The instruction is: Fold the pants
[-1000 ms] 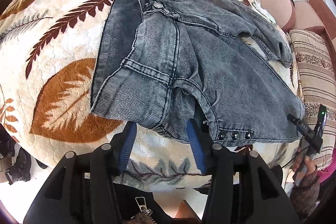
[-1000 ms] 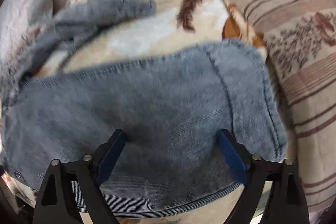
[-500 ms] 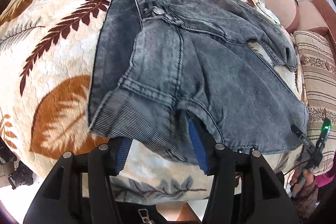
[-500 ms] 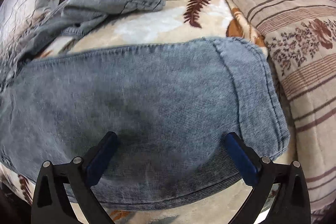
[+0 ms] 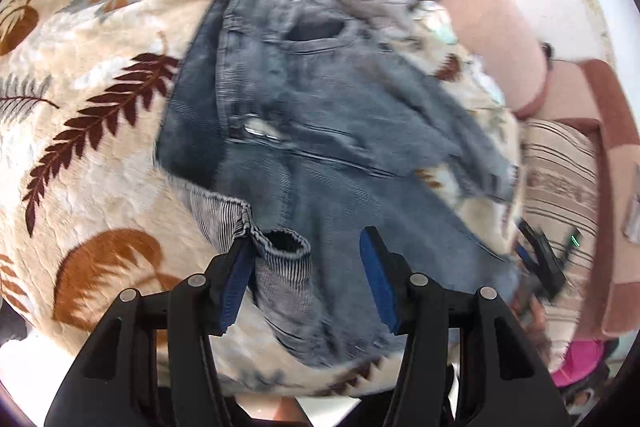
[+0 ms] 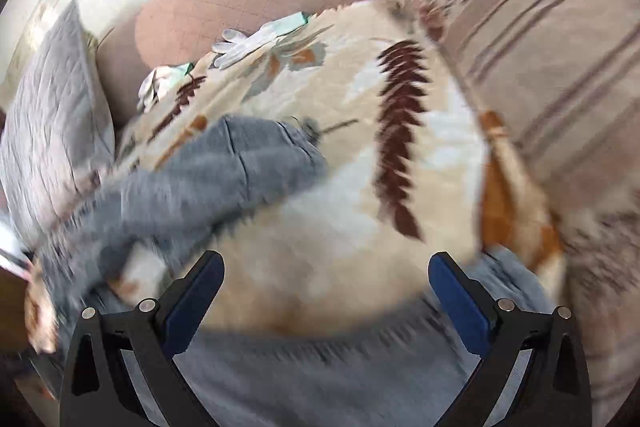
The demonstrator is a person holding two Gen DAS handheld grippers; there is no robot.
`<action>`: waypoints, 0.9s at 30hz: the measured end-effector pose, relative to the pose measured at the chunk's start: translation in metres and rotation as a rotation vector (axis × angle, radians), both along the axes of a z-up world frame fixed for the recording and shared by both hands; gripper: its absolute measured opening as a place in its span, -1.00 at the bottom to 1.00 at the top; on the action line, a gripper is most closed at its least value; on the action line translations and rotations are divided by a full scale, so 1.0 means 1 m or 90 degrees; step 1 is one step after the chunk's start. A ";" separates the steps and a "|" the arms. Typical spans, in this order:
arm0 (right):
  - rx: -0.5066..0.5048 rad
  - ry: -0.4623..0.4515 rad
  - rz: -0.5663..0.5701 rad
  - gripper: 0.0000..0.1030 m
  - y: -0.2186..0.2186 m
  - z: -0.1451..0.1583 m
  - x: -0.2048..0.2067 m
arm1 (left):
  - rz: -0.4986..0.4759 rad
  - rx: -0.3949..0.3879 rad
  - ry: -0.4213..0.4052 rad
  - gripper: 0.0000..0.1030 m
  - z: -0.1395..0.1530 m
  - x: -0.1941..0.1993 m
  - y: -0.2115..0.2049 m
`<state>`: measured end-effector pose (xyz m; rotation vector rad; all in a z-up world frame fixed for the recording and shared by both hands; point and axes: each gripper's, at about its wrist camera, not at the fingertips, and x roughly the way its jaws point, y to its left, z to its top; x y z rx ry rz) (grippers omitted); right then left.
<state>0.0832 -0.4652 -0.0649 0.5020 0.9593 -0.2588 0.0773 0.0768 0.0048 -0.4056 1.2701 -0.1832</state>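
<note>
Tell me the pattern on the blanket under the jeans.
Cream blanket printed with dark maroon fern fronds and orange-brown leaves; clearest in the left wrist view.

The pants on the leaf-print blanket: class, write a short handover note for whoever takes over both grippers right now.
Left gripper: open, with the ribbed waistband corner of the pants bunched up between its fingers, not clamped.
Right gripper: open, hovering over denim at the near edge of the blanket; nothing gripped.
Pants: grey denim, spread rumpled across the blanket, one leg trailing toward the grey quilt.
Done: no clean fold shows yet; both views are motion-blurred.
Left: close on the waistband and the hem end, then fold the pants, probably leg over leg first.
</note>
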 end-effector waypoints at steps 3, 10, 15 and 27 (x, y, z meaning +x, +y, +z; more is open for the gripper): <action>0.076 -0.019 -0.017 0.98 -0.006 -0.012 0.024 | -0.010 -0.022 -0.041 0.02 0.027 -0.014 -0.002; 0.200 -0.031 -0.051 0.98 -0.013 -0.044 0.058 | 0.026 0.015 -0.184 0.67 0.071 0.038 0.000; 0.272 -0.075 -0.070 0.75 -0.017 -0.042 0.058 | 0.021 0.080 -0.077 0.67 0.001 0.145 -0.027; 0.190 -0.196 -0.040 -0.81 -0.024 0.057 0.101 | 0.086 0.158 -0.027 -1.00 -0.059 0.236 -0.055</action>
